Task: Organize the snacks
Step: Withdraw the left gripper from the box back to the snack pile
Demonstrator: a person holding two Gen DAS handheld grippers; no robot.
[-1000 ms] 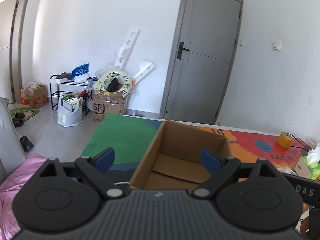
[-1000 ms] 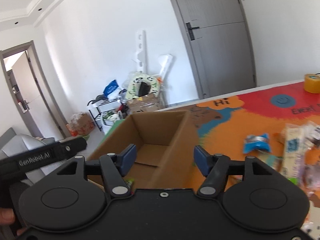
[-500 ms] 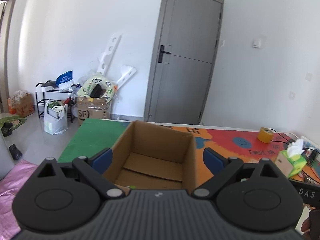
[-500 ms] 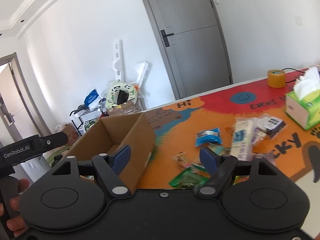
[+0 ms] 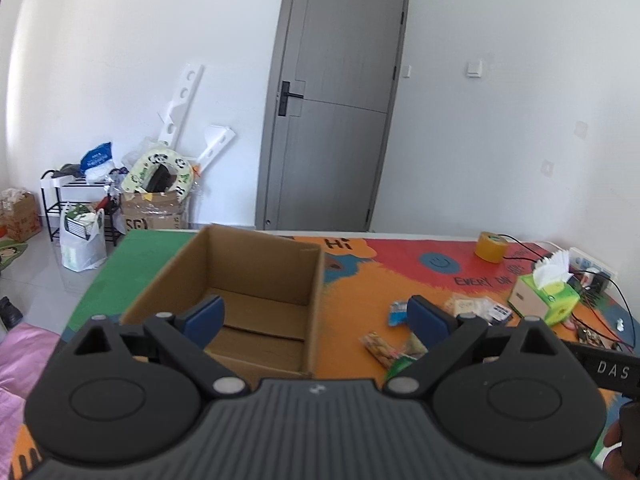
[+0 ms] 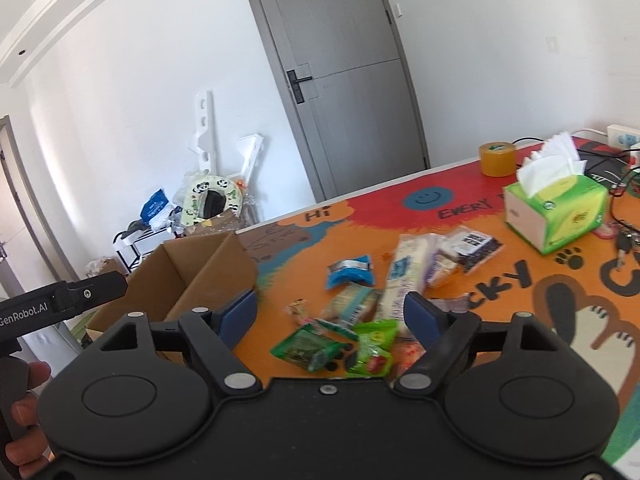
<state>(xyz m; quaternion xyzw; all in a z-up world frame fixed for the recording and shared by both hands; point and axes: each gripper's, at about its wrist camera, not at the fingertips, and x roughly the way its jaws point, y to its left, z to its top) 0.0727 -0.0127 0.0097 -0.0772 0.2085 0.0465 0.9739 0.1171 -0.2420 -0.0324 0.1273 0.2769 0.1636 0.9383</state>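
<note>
An open cardboard box point(image 5: 256, 280) stands on the colourful table mat; it also shows in the right wrist view point(image 6: 192, 268). My left gripper point(image 5: 316, 316) is open and empty, held over the box's near right corner. My right gripper point(image 6: 330, 314) is open and empty above a pile of snack packets: a green packet point(image 6: 308, 348), a bright green packet point(image 6: 374, 346), a blue packet point(image 6: 352, 274) and a long white packet point(image 6: 404, 276). Some of the packets point(image 5: 384, 346) show right of the box in the left wrist view.
A green tissue box point(image 6: 556, 208), a roll of yellow tape point(image 6: 498, 158), keys and cables point(image 6: 624, 240) sit at the table's far right. A grey door point(image 5: 336, 128), boxes and a shoe rack point(image 5: 80, 200) stand behind the table.
Both grippers have swung to the right. The box has shifted left in both views and the snack pile and tissue box have come into view. Both grippers stay open.
</note>
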